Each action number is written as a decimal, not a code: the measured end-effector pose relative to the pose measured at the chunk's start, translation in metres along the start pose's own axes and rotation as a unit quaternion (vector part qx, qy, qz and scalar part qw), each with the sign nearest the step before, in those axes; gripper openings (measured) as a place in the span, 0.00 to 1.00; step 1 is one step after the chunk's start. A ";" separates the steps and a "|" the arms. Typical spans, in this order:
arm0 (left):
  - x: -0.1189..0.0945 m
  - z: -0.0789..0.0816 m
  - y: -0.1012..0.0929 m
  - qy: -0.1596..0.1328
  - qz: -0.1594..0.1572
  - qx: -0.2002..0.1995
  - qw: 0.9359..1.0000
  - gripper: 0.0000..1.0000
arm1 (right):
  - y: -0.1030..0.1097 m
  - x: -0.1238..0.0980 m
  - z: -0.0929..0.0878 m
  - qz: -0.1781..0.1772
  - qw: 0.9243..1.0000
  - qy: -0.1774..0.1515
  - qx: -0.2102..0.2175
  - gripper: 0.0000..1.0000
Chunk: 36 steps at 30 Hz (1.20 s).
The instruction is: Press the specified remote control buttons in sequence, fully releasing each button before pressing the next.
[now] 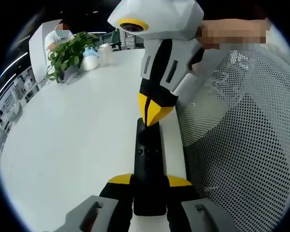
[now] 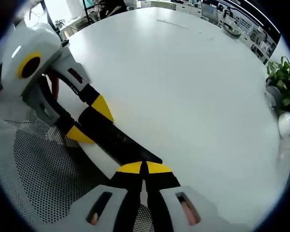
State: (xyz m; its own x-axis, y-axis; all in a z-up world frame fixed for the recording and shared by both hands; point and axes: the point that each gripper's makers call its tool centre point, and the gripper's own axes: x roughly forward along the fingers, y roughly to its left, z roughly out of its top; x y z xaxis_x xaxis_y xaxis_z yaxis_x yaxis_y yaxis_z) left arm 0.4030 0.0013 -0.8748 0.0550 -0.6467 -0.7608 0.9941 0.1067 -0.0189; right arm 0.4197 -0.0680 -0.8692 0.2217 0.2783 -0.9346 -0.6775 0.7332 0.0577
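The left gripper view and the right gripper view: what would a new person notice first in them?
First, the long black remote control at the edge of the white table, clamped at its near end between the yellow-tipped jaws of the left gripper. The right gripper, jaws closed, touches the remote's far end with its tip. A green potted plant stands far back on the table.

Black remote control (image 1: pixel 149 169) on a plain white table (image 1: pixel 77 140). Yellow tips on black jaws, grey-white bodies on left gripper (image 1: pixel 150 182) and right gripper (image 2: pixel 144 167). White mesh chair back (image 1: pixel 241 145), dotted with dark holes, beside the remote. Green plant (image 1: pixel 67 53) beyond.
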 end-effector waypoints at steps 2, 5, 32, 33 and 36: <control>0.000 0.000 0.000 0.000 0.000 0.001 1.000 0.25 | 0.000 0.000 0.000 0.005 1.000 0.004 0.014 0.00; 0.000 0.000 0.000 0.001 0.000 0.001 1.000 0.25 | -0.001 -0.001 -0.001 0.012 0.999 0.001 0.031 0.00; 0.000 0.001 -0.003 -0.007 -0.001 0.001 1.000 0.25 | 0.015 0.001 0.005 0.046 0.997 0.000 0.063 0.00; 0.000 0.001 -0.003 -0.007 -0.001 0.002 1.000 0.25 | 0.015 0.000 0.005 0.044 0.997 0.000 0.061 0.00; 0.000 0.001 -0.002 -0.010 0.001 0.000 1.000 0.25 | 0.015 0.001 0.004 0.037 0.998 0.000 0.050 0.00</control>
State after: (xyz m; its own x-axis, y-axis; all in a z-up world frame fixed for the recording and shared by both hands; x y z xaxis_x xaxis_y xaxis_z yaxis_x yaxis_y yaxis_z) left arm 0.4007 -0.0001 -0.8744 0.0582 -0.6614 -0.7478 0.9941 0.1073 -0.0174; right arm 0.4124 -0.0540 -0.8675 0.1733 0.3336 -0.9266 -0.6183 0.7692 0.1613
